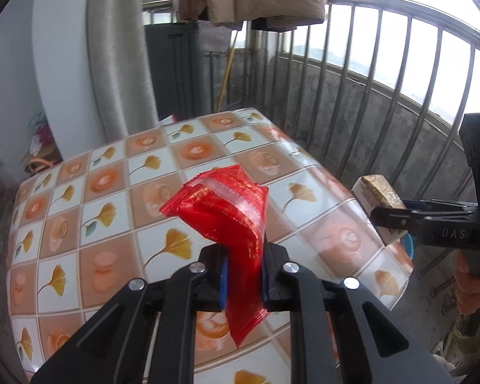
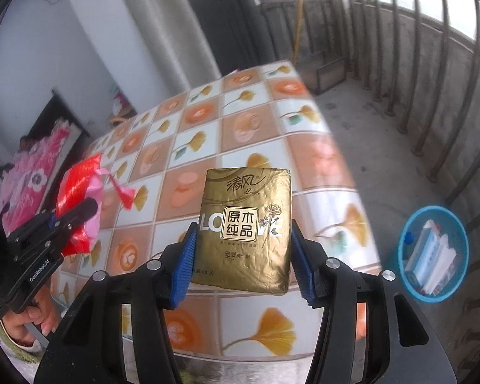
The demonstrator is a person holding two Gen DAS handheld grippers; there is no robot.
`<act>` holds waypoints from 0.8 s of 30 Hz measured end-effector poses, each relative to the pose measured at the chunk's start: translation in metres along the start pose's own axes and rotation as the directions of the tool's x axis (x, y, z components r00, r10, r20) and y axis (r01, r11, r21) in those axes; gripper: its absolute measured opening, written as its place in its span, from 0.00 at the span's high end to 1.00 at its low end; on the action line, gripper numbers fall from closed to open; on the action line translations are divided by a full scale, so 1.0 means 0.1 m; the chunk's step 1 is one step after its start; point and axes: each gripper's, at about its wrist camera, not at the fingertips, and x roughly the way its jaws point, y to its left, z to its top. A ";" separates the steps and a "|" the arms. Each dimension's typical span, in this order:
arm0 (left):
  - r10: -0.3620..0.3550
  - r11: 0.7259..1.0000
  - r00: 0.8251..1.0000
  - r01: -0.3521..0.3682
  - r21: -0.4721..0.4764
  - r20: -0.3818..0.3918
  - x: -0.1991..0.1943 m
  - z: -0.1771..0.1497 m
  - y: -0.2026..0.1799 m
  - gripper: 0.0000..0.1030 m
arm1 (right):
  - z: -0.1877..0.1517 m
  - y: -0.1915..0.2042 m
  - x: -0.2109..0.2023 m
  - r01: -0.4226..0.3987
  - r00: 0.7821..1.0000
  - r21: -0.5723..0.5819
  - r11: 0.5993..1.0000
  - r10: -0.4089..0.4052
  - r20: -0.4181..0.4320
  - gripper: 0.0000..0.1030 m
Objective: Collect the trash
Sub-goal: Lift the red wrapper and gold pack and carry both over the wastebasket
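My left gripper (image 1: 244,272) is shut on a crumpled red plastic wrapper (image 1: 227,211) and holds it above the tiled table (image 1: 96,224). The wrapper also shows in the right wrist view (image 2: 76,192), with the left gripper (image 2: 80,217) at the left. My right gripper (image 2: 243,256) is shut on a gold tissue pack (image 2: 244,220), held above the table's near edge. The pack (image 1: 376,198) and the right gripper (image 1: 387,217) show at the right of the left wrist view.
A blue waste basket (image 2: 432,256) with several discarded packs stands on the concrete floor to the right of the table (image 2: 208,128). A metal railing (image 1: 400,80) runs along the right. A grey pillar (image 1: 118,64) and a dark cabinet (image 1: 176,73) stand behind the table.
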 end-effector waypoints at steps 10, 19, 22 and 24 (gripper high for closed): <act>-0.232 0.962 0.973 0.232 0.145 -0.020 0.22 0.45 -0.77 0.87 | -0.11 -1.13 -0.67 0.106 0.980 0.296 0.949 -0.150 0.132 0.51; -0.433 0.843 0.865 0.488 0.225 -0.254 0.92 0.71 -1.99 0.86 | -0.68 -2.37 -1.04 0.139 0.950 0.610 0.780 -0.279 0.141 0.51; -0.448 0.816 0.827 0.534 0.223 -0.340 1.20 0.72 -2.39 0.86 | -0.81 -2.69 -0.97 0.116 0.956 0.670 0.733 -0.266 0.125 0.51; -0.458 0.798 0.791 0.567 0.205 -0.406 1.42 0.71 -2.68 0.86 | -0.88 -2.88 -0.88 0.094 0.963 0.700 0.708 -0.243 0.115 0.51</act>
